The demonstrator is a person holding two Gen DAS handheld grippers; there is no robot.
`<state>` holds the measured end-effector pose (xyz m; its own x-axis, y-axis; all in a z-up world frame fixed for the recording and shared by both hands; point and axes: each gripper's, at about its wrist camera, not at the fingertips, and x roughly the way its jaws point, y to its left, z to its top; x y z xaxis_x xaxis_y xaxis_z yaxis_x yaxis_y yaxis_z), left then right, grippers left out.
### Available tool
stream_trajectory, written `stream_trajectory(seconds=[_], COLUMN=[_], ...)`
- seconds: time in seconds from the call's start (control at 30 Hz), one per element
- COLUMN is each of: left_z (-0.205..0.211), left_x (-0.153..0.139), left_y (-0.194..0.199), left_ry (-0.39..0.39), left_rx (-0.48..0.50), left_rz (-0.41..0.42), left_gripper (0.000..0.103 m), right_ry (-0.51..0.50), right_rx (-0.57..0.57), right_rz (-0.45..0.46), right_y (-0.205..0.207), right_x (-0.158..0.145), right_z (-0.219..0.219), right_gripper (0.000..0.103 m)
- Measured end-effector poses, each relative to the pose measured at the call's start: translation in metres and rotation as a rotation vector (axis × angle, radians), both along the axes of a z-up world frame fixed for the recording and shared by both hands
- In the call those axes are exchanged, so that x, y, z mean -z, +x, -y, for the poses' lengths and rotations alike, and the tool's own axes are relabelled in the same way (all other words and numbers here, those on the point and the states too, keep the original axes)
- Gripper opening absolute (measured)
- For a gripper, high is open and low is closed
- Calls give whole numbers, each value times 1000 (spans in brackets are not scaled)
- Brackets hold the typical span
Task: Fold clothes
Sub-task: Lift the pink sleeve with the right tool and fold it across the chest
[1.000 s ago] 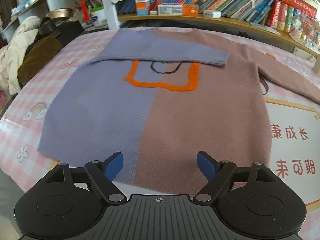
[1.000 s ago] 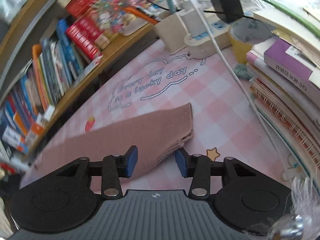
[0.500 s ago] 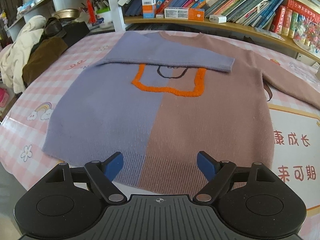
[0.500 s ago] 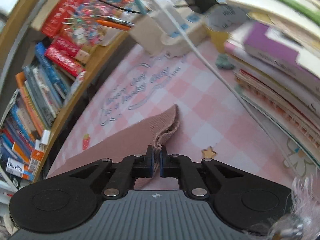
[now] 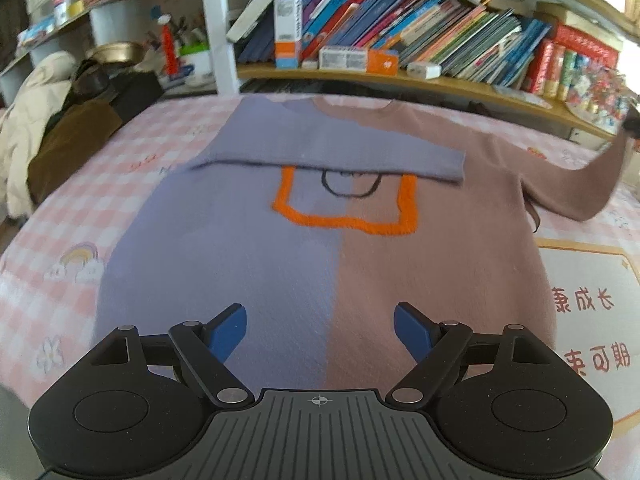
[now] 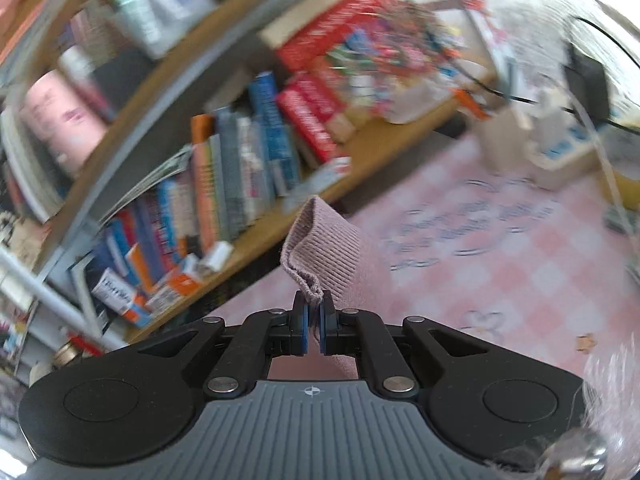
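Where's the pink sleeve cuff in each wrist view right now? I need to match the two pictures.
Left wrist: cuff at the far right edge, lifted off the table.
Right wrist: cuff at centre, pinched in the right gripper.
Shared landmark: the orange-and-white box, on the bookshelf in both views.

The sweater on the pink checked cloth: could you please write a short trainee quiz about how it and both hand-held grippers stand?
1. True or false: the purple sleeve lies folded across the chest of the sweater.
2. Which hand-held gripper is shut on the brown sleeve cuff? A left B right
3. Fill in: the brown sleeve is ____ the pink checked cloth at its cuff end.

Key: 1 true; 2 B; 3 lifted off.
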<state>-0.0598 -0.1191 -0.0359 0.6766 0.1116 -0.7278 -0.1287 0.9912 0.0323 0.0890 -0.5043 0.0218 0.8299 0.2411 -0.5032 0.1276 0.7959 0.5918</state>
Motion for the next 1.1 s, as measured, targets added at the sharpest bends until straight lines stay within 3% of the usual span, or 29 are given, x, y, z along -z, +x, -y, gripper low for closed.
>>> stream_trajectory(seconds=[0.23, 0.63, 0.9, 1.1], left_z=[-64, -145, -179, -196], left_x=[-14, -27, -23, -21], left_y=[-6, -15, -18, -21], left_ry=[-21, -4, -21, -19], left_rx=[-1, 102, 104, 105], left_rz=[57, 140, 134, 137], left_gripper=[84, 84, 84, 84], right_ry=[-49, -132, -181, -249], right_rx=[-53, -118, -175, -232], right_rz=[49, 137, 110, 63], right_y=[12, 48, 62, 78], right_x=[-21, -55, -47, -22], right_z=[-77, -213, -293, -347], right_gripper=[5, 5, 5, 5])
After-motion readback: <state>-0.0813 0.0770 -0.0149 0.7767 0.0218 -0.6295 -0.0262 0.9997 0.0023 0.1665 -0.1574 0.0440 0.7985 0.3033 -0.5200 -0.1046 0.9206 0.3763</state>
